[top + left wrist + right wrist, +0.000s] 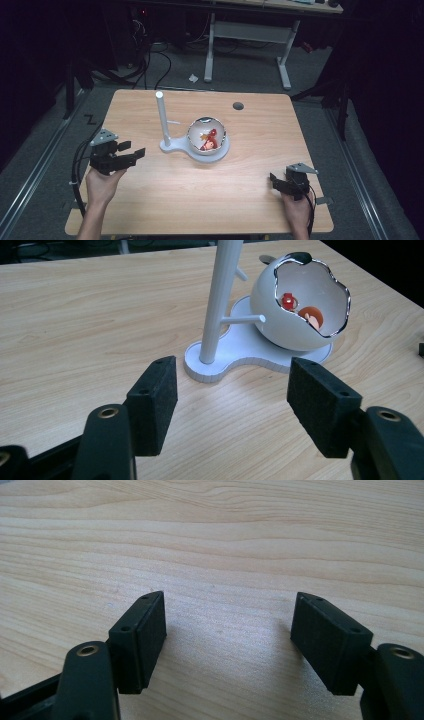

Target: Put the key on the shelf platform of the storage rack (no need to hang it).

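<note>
From the high view, your left gripper (131,152) sits at the bench (250,200) edge with jaws parted and empty, pointing toward the white stand (172,146). That stand carries a tall post (162,117) and a white egg-shaped shell (206,135) with red pieces inside.

In the left gripper view, the stand's base (240,352) lies just ahead of your jaws, between them; the shell (295,315) has a jagged, shiny rim.

In the right gripper view, your right gripper (227,640) holds nothing, jaws wide over bare wood.

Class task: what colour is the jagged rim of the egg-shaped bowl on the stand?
Shiny silver, edging the white egg-shaped plastic bowl; the left gripper view shows it best.
</note>
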{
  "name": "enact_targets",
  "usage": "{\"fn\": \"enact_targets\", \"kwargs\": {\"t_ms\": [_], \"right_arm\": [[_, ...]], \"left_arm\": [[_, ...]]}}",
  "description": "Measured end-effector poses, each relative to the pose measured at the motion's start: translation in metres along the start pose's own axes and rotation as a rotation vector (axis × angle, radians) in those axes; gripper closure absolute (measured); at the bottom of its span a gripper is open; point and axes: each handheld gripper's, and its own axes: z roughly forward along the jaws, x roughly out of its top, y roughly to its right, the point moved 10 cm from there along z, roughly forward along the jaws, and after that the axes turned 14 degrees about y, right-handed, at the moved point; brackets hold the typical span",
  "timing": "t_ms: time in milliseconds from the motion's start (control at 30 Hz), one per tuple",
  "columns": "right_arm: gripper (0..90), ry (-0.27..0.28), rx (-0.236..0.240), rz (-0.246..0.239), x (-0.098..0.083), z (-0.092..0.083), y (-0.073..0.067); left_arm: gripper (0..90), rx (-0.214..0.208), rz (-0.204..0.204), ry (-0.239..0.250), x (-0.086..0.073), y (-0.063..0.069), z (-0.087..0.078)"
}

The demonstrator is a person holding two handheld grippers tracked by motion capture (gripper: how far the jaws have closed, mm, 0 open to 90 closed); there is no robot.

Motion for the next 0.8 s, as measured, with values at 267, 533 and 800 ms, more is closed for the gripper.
{"fn": "enact_targets", "kwargs": {"t_ms": [267,533,800], "right_arm": [[30.7,-0.003,0.0,0.0,0.0,0.0,0.0],[30.7,-0.003,0.0,0.0,0.0,0.0,0.0],[30.7,0.0,0.001,0.001,0.0,0.0,0.0]], "left_arm": [[36.2,0.008,-0.008,0.002,-0.007,-0.002,-0.002],[32.3,0.008,-0.034,0.009,-0.018,-0.005,-0.002],[31.7,0.025,-0.034,0.01,-0.029,-0.009,-0.003]]}}
